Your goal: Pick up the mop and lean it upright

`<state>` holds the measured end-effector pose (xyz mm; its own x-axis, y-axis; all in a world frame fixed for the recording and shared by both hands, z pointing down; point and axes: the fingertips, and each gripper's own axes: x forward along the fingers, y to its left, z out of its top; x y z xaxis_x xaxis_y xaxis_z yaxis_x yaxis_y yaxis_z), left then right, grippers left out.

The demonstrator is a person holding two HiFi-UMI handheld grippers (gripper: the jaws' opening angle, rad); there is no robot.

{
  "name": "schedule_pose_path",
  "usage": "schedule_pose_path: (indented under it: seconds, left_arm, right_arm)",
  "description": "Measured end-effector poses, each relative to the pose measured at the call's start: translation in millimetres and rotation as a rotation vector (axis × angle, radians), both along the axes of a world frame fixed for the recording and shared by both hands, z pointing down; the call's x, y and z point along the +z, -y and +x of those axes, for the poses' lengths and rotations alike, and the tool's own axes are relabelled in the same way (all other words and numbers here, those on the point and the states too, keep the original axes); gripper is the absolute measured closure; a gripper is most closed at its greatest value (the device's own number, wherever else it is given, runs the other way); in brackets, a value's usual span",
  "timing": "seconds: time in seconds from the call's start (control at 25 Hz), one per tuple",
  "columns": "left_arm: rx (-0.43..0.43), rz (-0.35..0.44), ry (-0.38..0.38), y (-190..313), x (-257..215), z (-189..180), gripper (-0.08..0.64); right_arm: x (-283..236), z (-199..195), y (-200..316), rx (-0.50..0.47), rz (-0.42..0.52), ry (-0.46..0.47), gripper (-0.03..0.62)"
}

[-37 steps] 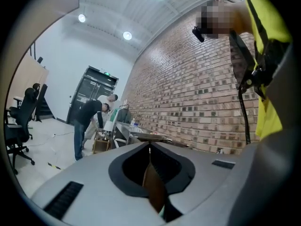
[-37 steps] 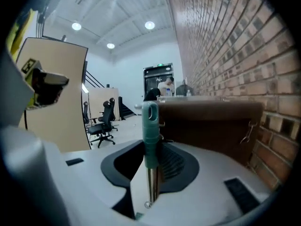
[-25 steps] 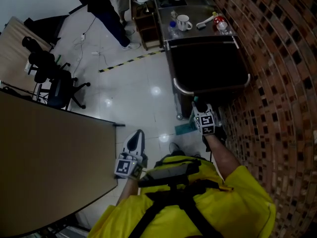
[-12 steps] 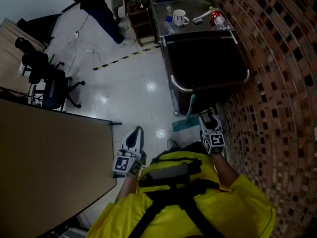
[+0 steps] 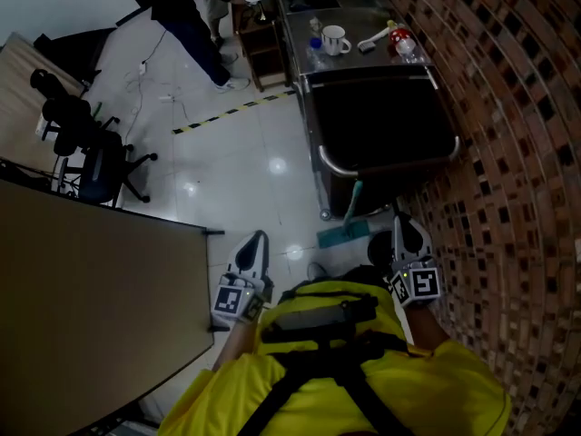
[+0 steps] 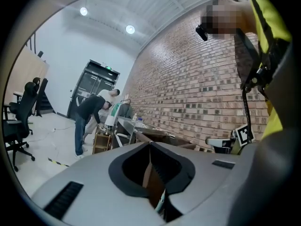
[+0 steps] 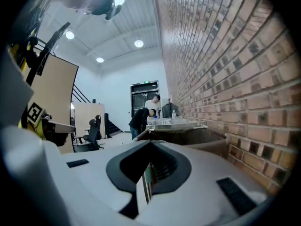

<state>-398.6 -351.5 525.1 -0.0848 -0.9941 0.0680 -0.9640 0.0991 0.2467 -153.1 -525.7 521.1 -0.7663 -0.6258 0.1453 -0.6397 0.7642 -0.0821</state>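
The mop stands on the tiled floor in the head view, its flat teal head (image 5: 342,236) down and its teal handle (image 5: 353,198) leaning up against the front of a dark cart (image 5: 381,121). My right gripper (image 5: 404,219) is apart from the mop, to the right of it near the brick wall, shut with nothing in it. My left gripper (image 5: 256,239) hovers left of the mop head, also shut and empty. In each gripper view the jaws meet at the middle, left gripper (image 6: 150,145) and right gripper (image 7: 149,146).
A brick wall (image 5: 508,153) runs along the right. Behind the cart a metal counter (image 5: 349,12) carries a mug (image 5: 336,40) and bottles. A large wooden table (image 5: 82,289) fills the left. Office chairs (image 5: 86,143) and a bending person (image 5: 195,7) are farther off.
My right gripper has drawn back from the mop handle, toward me and to the right, leaving the mop leaning on the cart. The left gripper has barely moved.
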Motion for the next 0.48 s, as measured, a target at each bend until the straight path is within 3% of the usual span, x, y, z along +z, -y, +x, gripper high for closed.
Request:
schedule_pose_path:
  seconds: [0.48]
  left_arm:
    - [-0.051,-0.037,0.014,-12.0,11.5,-13.6,0.546]
  right_arm:
    - [22.3,-16.0,-10.3,-0.018,-0.065,-0.029,0.589]
